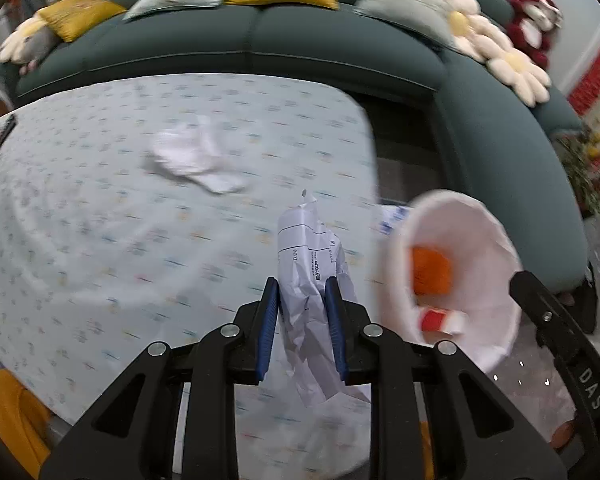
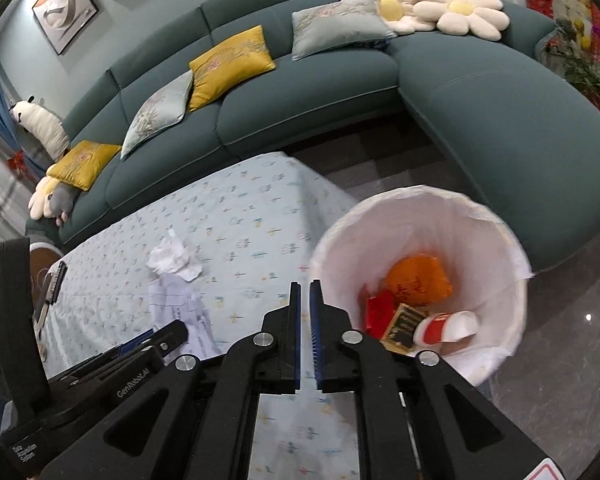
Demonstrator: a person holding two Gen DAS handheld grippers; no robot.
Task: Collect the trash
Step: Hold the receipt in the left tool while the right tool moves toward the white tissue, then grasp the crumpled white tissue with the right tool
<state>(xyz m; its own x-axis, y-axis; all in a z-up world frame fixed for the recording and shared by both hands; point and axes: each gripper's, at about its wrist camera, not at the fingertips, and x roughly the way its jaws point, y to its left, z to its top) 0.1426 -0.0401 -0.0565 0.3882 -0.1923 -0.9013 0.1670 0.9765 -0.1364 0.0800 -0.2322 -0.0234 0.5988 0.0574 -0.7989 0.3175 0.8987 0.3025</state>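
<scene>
Left gripper: we clamp the crumpled receipt.
Right gripper: ours, slightly apart, empty.
Bin: right of table.

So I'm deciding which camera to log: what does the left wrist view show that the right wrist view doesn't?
Only the left wrist view shows the left gripper pinching the printed paper head-on. Only the right wrist view shows the right gripper, jaws slightly apart and empty, and a framed picture. Both show the lined bin, the crumpled tissue on the table, and the sofa.
</scene>
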